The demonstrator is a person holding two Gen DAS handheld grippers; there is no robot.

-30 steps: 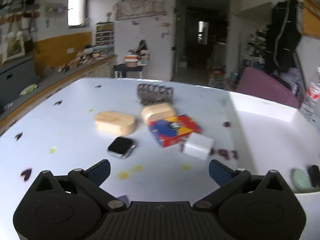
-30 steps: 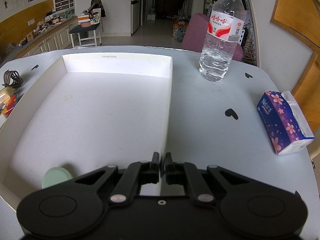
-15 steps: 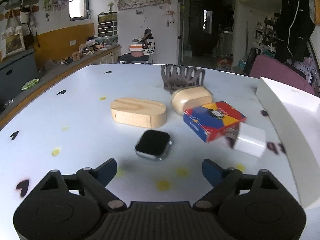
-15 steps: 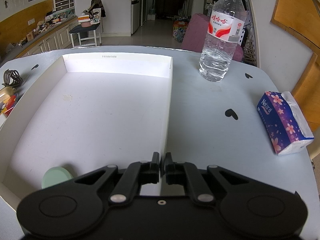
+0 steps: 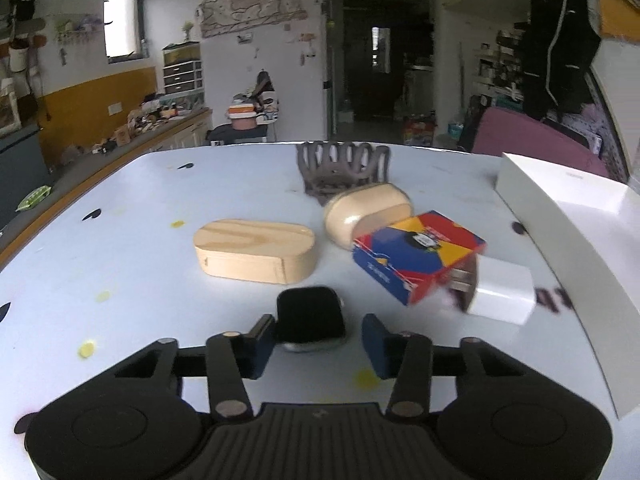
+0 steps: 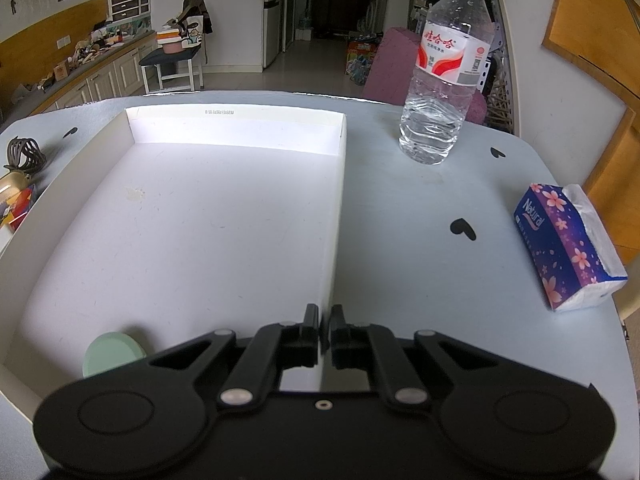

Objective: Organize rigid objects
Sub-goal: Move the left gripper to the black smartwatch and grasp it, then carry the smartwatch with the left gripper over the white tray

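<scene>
Smartwatch (image 5: 310,314) seemingly between left jaws

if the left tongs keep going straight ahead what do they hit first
The smartwatch, lying between the open fingers of the left tongs. Past it, probably the oval wooden box, though the depth is hard to judge.

Matt pale wood oval box (image 5: 256,251)

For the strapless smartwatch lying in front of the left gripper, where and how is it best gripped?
Grip the smartwatch across its two side edges, coming in low from the near side. It lies flat, screen up, thin, so only the edges offer purchase. The left gripper is open, its fingers flanking the watch, apparently aligned.
</scene>
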